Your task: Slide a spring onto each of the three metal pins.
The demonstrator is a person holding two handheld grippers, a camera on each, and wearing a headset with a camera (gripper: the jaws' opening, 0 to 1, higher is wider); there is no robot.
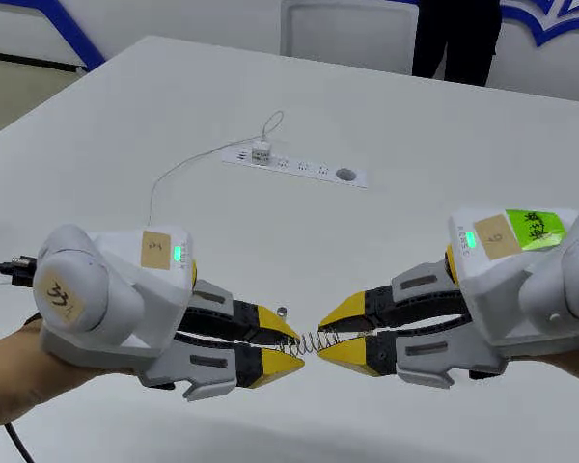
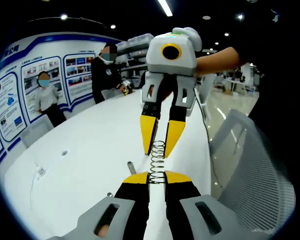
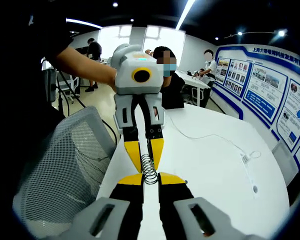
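A thin metal spring [image 1: 314,340] hangs level between my two grippers, above the white table [image 1: 386,125]. My left gripper [image 1: 289,345] pinches its left end with yellow-tipped jaws nearly together. From the right, my right gripper [image 1: 328,336] closes on the other end. In the left gripper view the spring [image 2: 157,162] runs from my own tips [image 2: 157,177] up to the right gripper [image 2: 160,145]. The right gripper view shows the spring [image 3: 148,170] between my tips [image 3: 150,179] and the left gripper [image 3: 145,150]. A short upright metal pin [image 1: 282,312] stands just behind the left jaws, and a second pin [image 2: 109,194] stands near the first pin [image 2: 131,167].
A white power strip [image 1: 294,166] with a plugged-in adapter [image 1: 261,151] and thin cable lies mid-table. A black cable [image 1: 0,268] trails from the left gripper. A grey mesh chair [image 2: 255,165] stands by the table edge. People stand by the far wall.
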